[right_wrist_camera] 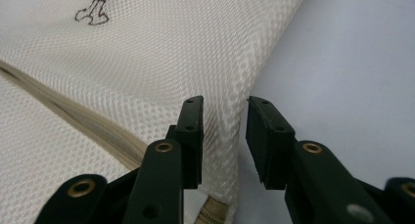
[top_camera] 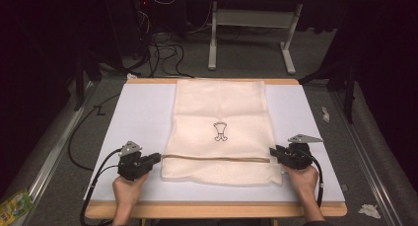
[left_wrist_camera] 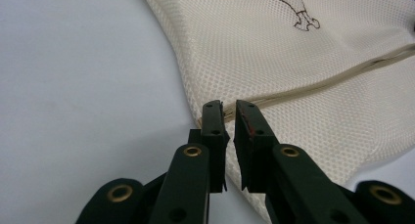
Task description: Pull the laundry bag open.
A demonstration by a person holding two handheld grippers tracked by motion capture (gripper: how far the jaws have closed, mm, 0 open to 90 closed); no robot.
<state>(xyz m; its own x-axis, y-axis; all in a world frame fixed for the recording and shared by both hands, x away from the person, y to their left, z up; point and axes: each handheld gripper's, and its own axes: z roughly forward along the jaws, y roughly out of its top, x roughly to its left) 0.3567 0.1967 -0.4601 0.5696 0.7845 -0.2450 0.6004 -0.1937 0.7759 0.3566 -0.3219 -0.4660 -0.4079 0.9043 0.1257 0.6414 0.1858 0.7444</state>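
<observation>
A cream mesh bag [top_camera: 219,132] lies flat on the white board [top_camera: 138,112], with a small line drawing [top_camera: 220,131] at its middle and a tan zipper band [top_camera: 217,158] across its near part. My left gripper [top_camera: 158,158] rests at the left end of that band. In the left gripper view the bag [left_wrist_camera: 303,72] reaches my left gripper [left_wrist_camera: 230,109], whose jaws stand a narrow slit apart at the hem. My right gripper [top_camera: 272,152] sits at the band's right end. In the right gripper view my right gripper [right_wrist_camera: 224,106] is open astride the side hem of the bag [right_wrist_camera: 147,62], pads off it.
The board lies on a wooden table whose edge [top_camera: 212,210] shows at the front. Black cables [top_camera: 162,53] and a white table frame [top_camera: 251,18] stand on the floor behind. Paper scraps [top_camera: 368,210] lie at the right, a green packet [top_camera: 14,206] at the left.
</observation>
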